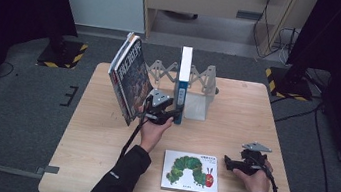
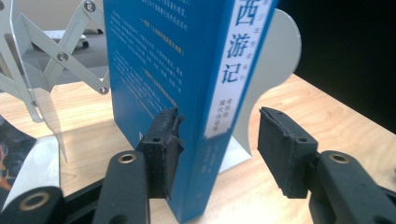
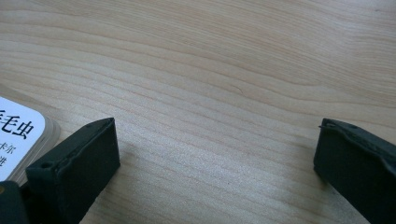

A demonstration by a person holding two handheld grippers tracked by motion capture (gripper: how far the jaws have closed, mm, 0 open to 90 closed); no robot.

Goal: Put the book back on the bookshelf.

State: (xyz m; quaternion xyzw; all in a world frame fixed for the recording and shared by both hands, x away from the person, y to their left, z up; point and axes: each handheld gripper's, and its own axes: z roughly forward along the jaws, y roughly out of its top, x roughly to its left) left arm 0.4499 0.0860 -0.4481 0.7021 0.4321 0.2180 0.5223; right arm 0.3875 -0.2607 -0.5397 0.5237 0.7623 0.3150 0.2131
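A blue book (image 1: 182, 83) stands upright against a white metal bookend (image 1: 198, 105) at the back middle of the table. My left gripper (image 1: 172, 115) is open around its lower edge. In the left gripper view the left pad (image 2: 161, 140) touches the blue book (image 2: 187, 84)'s cover, and the right pad (image 2: 280, 144) stands apart from the spine. A dark-covered book (image 1: 129, 77) leans tilted just left of that hand. A caterpillar picture book (image 1: 191, 172) lies flat near the front edge. My right gripper (image 1: 228, 162) is open just right of it, low over bare wood, nothing between its jaws (image 3: 215, 154).
A grey scissor-style expanding rack (image 1: 162, 69) joins the bookend behind the books, also seen as the rack (image 2: 51, 60) beside the bookend plate (image 2: 275, 56). A corner of the picture book (image 3: 18, 135) sits by my right gripper's left jaw. The wooden table (image 1: 257, 113) has room at right.
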